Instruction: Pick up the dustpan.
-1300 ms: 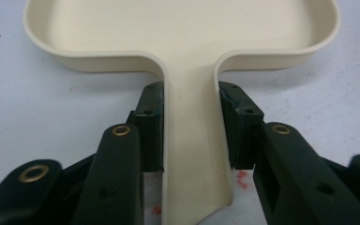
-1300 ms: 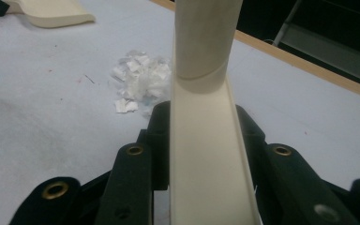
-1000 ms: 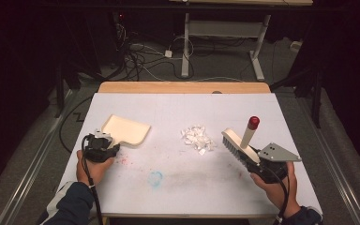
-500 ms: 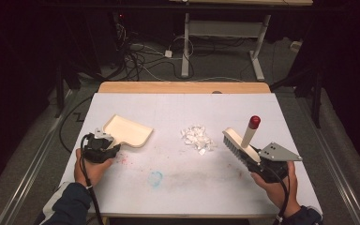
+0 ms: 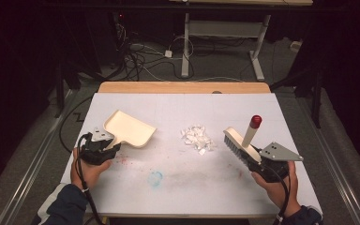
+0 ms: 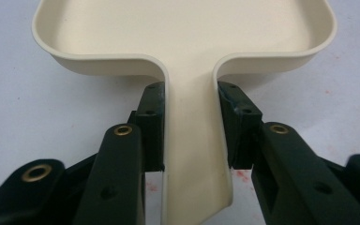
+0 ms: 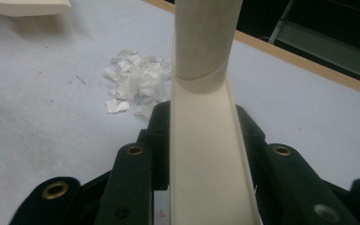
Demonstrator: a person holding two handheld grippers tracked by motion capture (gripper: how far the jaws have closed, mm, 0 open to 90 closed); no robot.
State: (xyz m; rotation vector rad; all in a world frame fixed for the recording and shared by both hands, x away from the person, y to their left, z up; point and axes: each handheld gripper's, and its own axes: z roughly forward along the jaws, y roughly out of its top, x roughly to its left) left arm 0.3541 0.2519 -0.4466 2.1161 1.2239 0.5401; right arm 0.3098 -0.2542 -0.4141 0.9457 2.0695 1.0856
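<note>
White matte table [image 5: 178,187]; cream plastic dustpan [image 5: 130,130]; bristled brush [image 5: 236,143]; shredded paper [image 5: 197,138].

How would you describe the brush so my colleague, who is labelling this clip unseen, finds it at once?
Start at the white table and go to its right side, where the right tongs grip a cream brush by its back. It lies right of the heap of white paper scraps. Unlike the flat cream dustpan on the left, it has dark bristles and a handle with a red tip.
</note>
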